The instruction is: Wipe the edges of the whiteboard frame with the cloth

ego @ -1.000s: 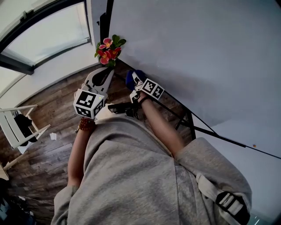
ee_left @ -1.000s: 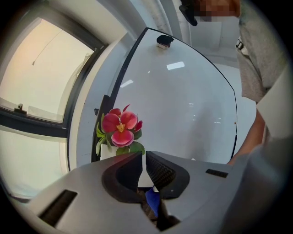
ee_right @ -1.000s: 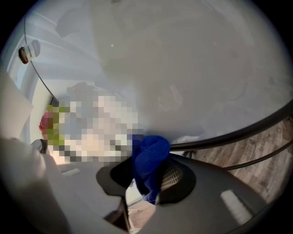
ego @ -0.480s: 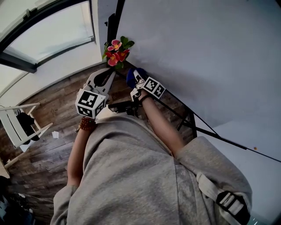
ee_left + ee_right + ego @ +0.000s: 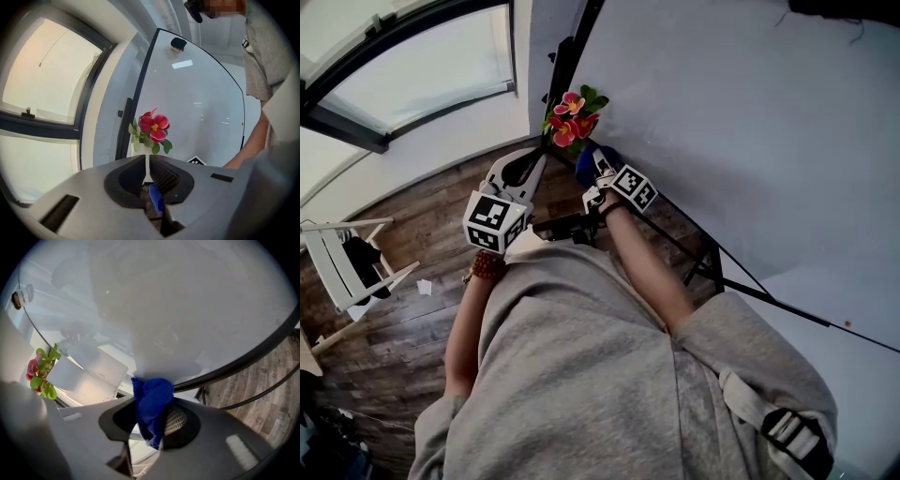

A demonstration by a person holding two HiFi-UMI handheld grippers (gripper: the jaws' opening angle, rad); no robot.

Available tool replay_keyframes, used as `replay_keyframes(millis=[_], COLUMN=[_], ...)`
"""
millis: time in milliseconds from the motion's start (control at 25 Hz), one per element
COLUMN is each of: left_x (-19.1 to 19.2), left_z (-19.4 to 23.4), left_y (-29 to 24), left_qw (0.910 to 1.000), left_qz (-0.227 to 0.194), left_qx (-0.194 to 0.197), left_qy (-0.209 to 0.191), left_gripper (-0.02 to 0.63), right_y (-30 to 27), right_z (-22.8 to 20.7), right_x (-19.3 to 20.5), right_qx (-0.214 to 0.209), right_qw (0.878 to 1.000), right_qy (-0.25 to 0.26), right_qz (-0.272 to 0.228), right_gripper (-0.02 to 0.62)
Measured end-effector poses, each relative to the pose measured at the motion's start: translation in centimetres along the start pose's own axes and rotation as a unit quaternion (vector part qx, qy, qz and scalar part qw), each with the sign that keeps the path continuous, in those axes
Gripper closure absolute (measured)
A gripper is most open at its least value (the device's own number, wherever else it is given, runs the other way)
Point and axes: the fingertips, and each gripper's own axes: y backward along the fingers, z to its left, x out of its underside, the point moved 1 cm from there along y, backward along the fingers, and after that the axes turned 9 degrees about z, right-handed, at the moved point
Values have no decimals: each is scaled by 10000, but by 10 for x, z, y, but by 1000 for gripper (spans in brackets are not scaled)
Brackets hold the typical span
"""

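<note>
A white pot (image 5: pixel 146 151) stands at the left edge of the whiteboard (image 5: pixel 750 141) and holds red and pink flowers (image 5: pixel 572 117) with green leaves. It is the only container in sight (most of it hides behind the left claw in the left gripper view).

The right claw (image 5: pixel 596 171) is clamped on the blue cloth (image 5: pixel 584 165). In the right gripper view the cloth (image 5: pixel 152 397) bulges up between the jaws. Its top sits right at the dark frame (image 5: pixel 243 357), which curves from the lower middle to the right of that frame. Whether the cloth presses on the frame cannot be told. In the head view the cloth lies just below the flowers, at the upper middle.

The left claw (image 5: pixel 532 161) points towards the pot. Its jaws stand almost together with only a thin slit and nothing between them (image 5: pixel 147 161). A bit of the blue cloth shows lower down, beyond them.

At the left of the head view a white chair (image 5: pixel 342 262) stands on the wooden floor (image 5: pixel 412 225).

Compared with a second ago, the flowers and the frame's dark upright lie further right and higher in the head view. The right claw with the cloth has moved up with them and is now closer under the flowers. The left claw has barely moved, and the chair has drifted a little right.
</note>
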Motion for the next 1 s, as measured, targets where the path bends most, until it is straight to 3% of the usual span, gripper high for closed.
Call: replay_keyframes(millis=[200, 720, 1000], left_x=[2, 5, 3], left_z=[2, 37, 36], left_y=[6, 33, 30], left_qw=[10000, 9983, 9987], left_qz=[9, -181, -102], left_qx=[-26, -519, -489], left_qy=[-32, 170, 129], left_gripper=[574, 574, 574], right_y=[-5, -40, -57], right_z=[4, 19, 23], right_x=[-1, 7, 14], right_qx=[-86, -360, -473], right_qw=[9997, 9966, 9939], right_qy=[-206, -716, -995], right_qz=[-128, -176, -28], right_gripper=[477, 477, 477])
